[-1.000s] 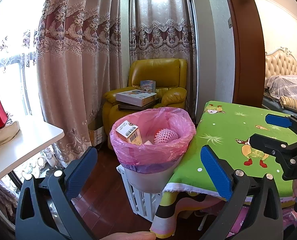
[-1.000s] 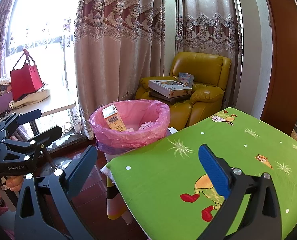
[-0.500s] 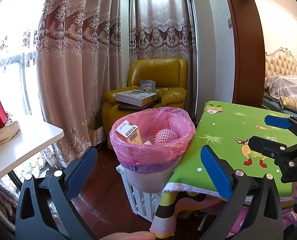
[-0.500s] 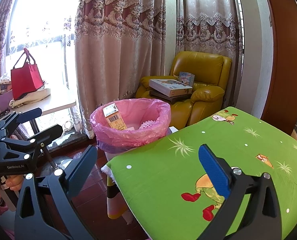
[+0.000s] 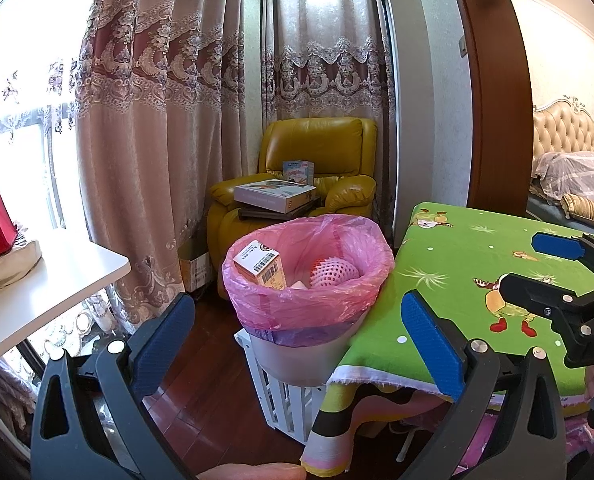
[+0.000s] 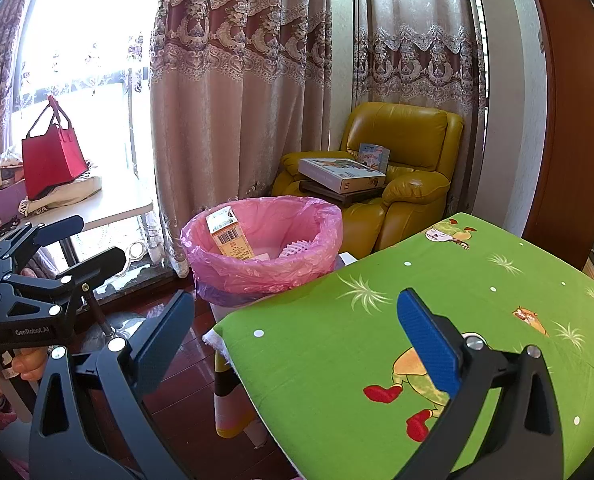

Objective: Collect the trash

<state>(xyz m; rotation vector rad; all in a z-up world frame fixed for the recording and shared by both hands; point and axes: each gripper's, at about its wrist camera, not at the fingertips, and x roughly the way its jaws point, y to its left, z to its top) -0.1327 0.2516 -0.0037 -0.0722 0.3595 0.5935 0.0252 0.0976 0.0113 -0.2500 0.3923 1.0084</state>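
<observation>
Looking down your left gripper point(image 5: 297, 332), fingers spread and empty, the pink-lined trash bin point(image 5: 309, 280) sits dead ahead at 12 o'clock, while your right gripper point(image 6: 293, 336), also spread, has it off at 11.

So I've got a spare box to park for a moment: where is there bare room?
The green tablecloth is bare from its bin-side edge back to the far end; only the open right gripper hovers over it. The white desk is free at its near corner, beside the red bag. The armchair seat is crowded with boxes, and the bin holds trash.
</observation>
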